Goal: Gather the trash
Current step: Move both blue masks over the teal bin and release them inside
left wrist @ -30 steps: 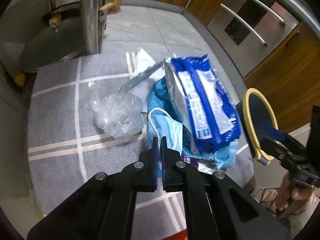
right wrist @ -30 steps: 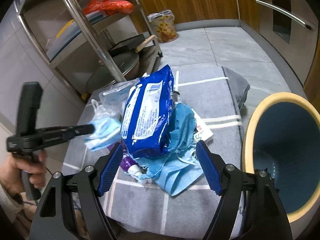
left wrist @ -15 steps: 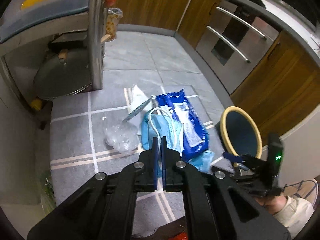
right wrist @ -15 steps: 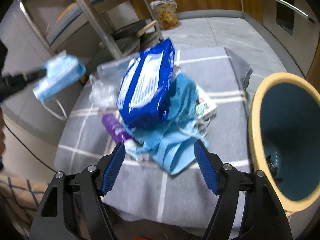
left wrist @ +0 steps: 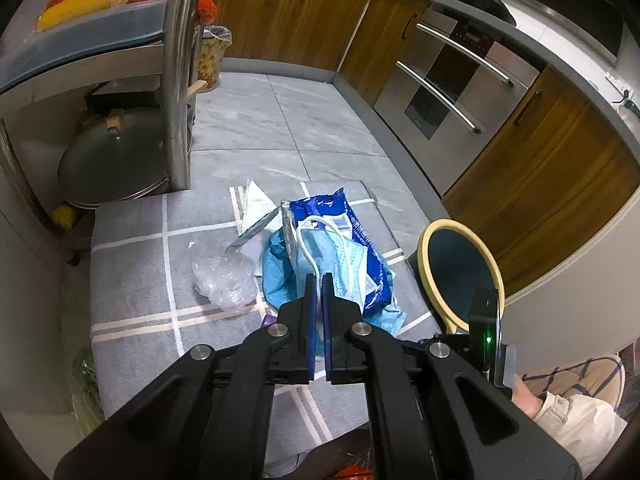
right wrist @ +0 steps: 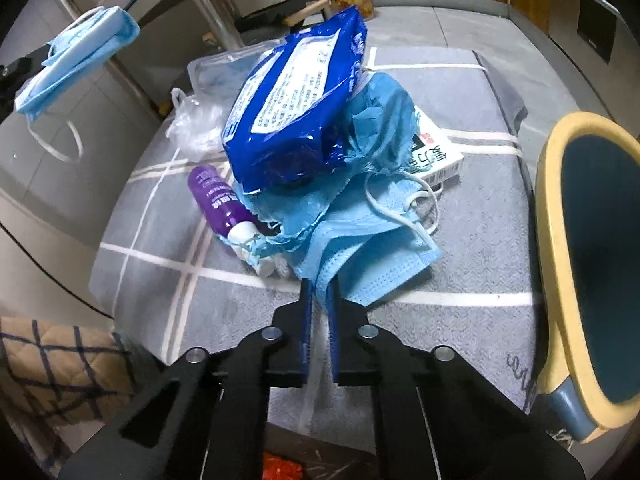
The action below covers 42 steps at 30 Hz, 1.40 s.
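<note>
Glossy dark-blue plastic wipes pack (right wrist: 296, 96); pleated pale-blue nonwoven face mask (right wrist: 372, 264), matt. Grey woven mat with white stripes (right wrist: 472, 240), rough. Crinkled clear plastic bag (left wrist: 226, 280). Shiny purple plastic bottle (right wrist: 220, 204). Brushed metal post (left wrist: 176, 80).

Grey mat (left wrist: 132, 280) with pale stripes on tiled floor (left wrist: 280, 120). Lidded pot (left wrist: 108, 168) under shelf by steel post (left wrist: 176, 80). Wooden cabinets (left wrist: 288, 12), steel oven (left wrist: 452, 92) beyond. Checked fabric (right wrist: 52, 372) at mat's near corner.

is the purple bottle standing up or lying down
Lying down: the purple bottle rests on its side on the grey mat, cap end under the blue bag.
</note>
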### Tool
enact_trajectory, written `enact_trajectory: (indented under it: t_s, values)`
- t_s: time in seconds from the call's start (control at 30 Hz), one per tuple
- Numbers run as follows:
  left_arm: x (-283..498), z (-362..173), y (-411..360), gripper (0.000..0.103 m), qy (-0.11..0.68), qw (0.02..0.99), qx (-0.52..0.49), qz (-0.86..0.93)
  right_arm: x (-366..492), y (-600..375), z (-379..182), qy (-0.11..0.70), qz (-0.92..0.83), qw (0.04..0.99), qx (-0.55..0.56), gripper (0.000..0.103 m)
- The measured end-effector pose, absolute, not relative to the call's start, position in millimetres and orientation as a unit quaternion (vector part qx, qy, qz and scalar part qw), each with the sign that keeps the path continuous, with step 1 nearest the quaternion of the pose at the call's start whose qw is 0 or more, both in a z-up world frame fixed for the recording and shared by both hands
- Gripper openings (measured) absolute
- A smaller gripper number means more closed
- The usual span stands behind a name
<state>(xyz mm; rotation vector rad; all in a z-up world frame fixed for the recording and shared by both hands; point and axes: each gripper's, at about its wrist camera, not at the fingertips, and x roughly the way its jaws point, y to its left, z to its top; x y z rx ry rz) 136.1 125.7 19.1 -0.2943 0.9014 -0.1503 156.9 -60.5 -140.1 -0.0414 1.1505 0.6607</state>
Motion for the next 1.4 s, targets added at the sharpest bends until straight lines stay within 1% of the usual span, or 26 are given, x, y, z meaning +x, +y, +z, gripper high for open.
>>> enact_trajectory:
  t_s: [0.1, 0.4, 0.83, 1.07, 1.4]
  values:
    - [137.0, 23.4, 121.4, 0.002, 0.428, 0.89, -0.139, -0.077, 153.2, -68.2, -129.0, 0.523, 0.307, 0.795, -0.011, 0.003]
    - [137.4, 35.0, 95.4, 0.002, 0.418, 0.894, -0.125, -0.103, 140.2, -95.2, -86.0, 0.484, 0.298, 0.823, 0.01, 0.002]
    - [151.3, 33.4, 45.3, 0.002, 0.428, 0.888, -0.1, -0.135, 126.3, -144.5, -27.0, 0.414, 0.276, 0.866, 0.051, 0.002]
    - [167.1, 27.3, 3.3, 0.002, 0.438, 0.881, -0.077, -0.16, 129.2, -181.3, -22.6, 0.402, 0.243, 0.88, 0.06, 0.002]
    - [195.1, 15.7, -65.4, 0.002, 0.451, 0.87, -0.041, -0.195, 138.9, -234.0, -41.6, 0.416, 0.197, 0.883, 0.092, 0.002]
